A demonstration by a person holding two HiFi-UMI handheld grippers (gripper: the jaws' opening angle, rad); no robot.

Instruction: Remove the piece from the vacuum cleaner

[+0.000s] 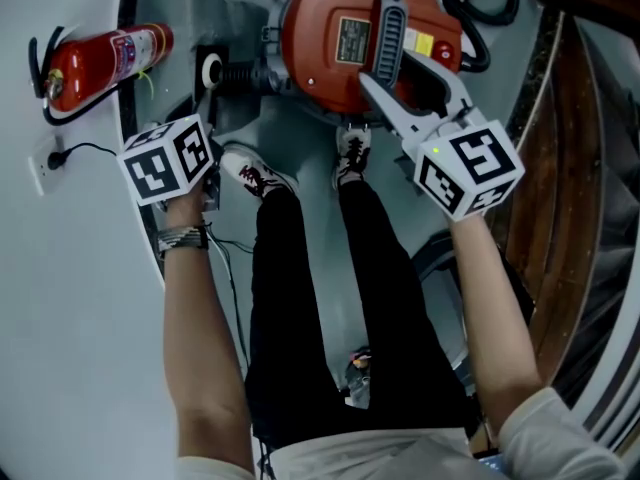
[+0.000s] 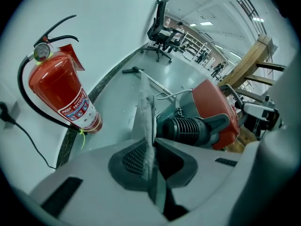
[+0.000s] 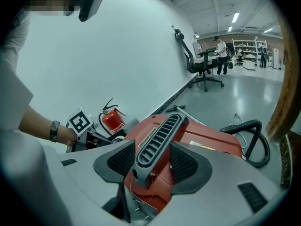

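A red vacuum cleaner (image 1: pixel 330 48) (image 2: pixel 211 102) (image 3: pixel 211 140) stands on the floor in front of the person's feet. My right gripper (image 1: pixel 385 93) (image 3: pixel 153 161) is shut on its grey ribbed handle (image 1: pixel 388 28) (image 3: pixel 157 140), one pad on each side. My left gripper (image 2: pixel 151 157) is shut on a thin flat grey piece (image 2: pixel 146 117), seen edge-on between the pads and reaching out toward the vacuum's black ribbed hose port (image 2: pixel 186 128). In the head view that gripper's marker cube (image 1: pixel 168 158) sits left of the vacuum, with the grey panel (image 1: pixel 225 43) beyond it.
A red fire extinguisher (image 1: pixel 105 63) (image 2: pixel 63 93) stands against the white wall on the left, beside a wall socket (image 1: pixel 50 158). A black hose (image 1: pixel 490 8) (image 3: pixel 254 140) curls behind the vacuum. Wooden framing (image 1: pixel 580 168) borders the right. The person's legs (image 1: pixel 300 298) fill the middle.
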